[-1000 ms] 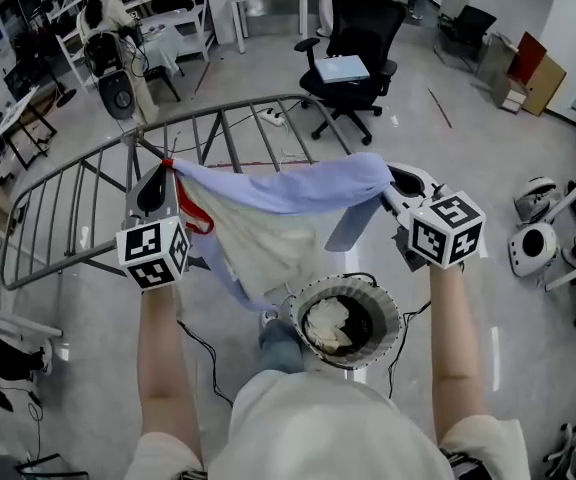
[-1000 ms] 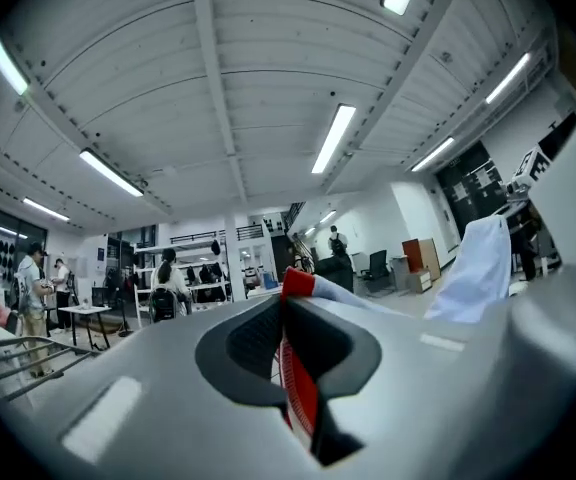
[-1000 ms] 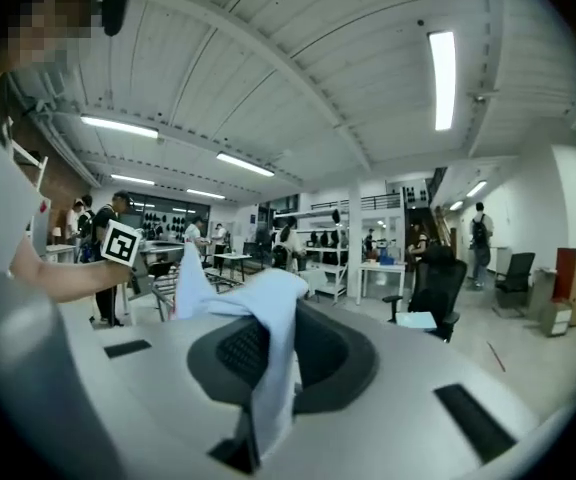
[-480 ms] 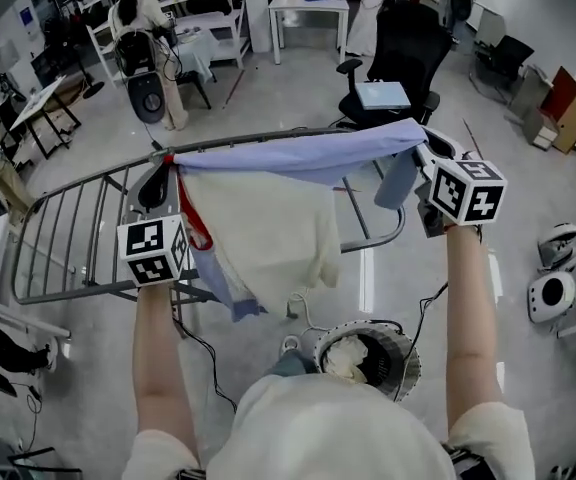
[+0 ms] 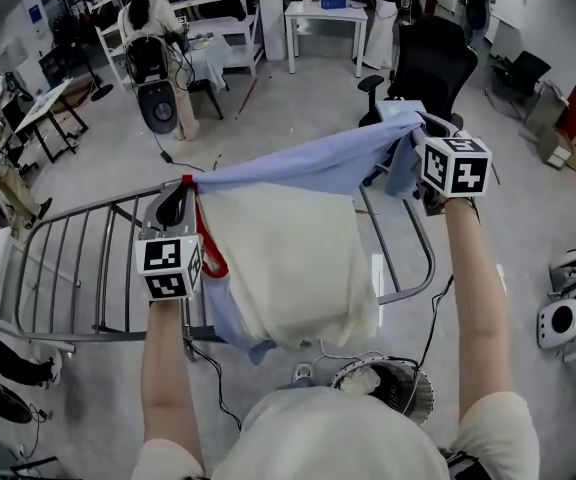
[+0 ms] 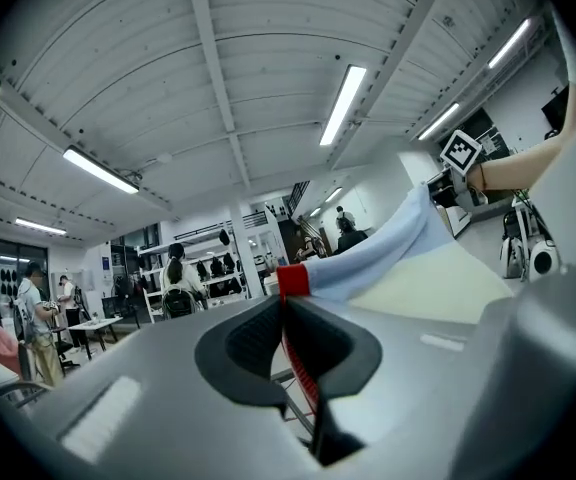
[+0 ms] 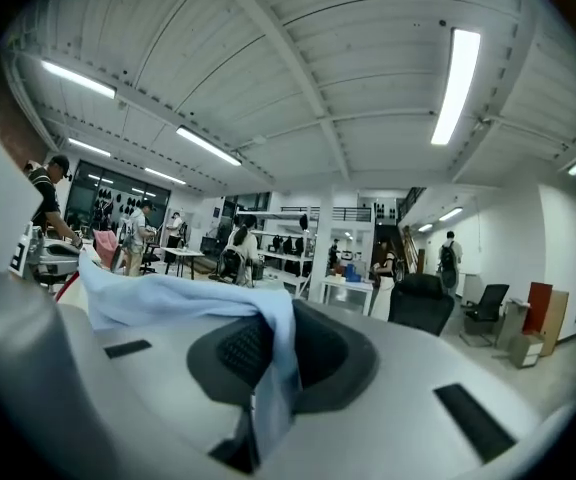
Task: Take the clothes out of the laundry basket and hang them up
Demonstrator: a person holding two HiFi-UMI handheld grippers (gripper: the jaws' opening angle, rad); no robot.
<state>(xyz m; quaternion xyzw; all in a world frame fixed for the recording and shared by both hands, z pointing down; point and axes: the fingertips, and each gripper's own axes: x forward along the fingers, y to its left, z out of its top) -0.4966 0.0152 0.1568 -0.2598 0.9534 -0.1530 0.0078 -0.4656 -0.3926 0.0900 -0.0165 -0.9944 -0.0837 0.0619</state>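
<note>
A light blue and cream garment (image 5: 288, 258) with red trim hangs stretched between my two grippers, over the right end of the grey drying rack (image 5: 68, 258). My left gripper (image 5: 182, 186) is shut on the red-edged corner, seen clamped in the left gripper view (image 6: 286, 313) with the garment (image 6: 388, 253) running off to the right. My right gripper (image 5: 416, 128), held higher and farther out, is shut on the blue edge; in the right gripper view (image 7: 268, 353) the garment (image 7: 168, 303) drapes through the jaws. The round laundry basket (image 5: 403, 393) sits by my feet with pale clothes inside.
A black office chair (image 5: 438, 68) stands just beyond the right gripper. A white table (image 5: 333, 18) and shelves with people (image 5: 153, 28) lie farther back. White devices (image 5: 563, 323) sit on the floor at the right. A cable (image 5: 213, 383) runs under the rack.
Both grippers have carried the garment forward, from above the basket to over the rack. The right gripper rose and reached farther out. The basket has slid to the picture's bottom.
</note>
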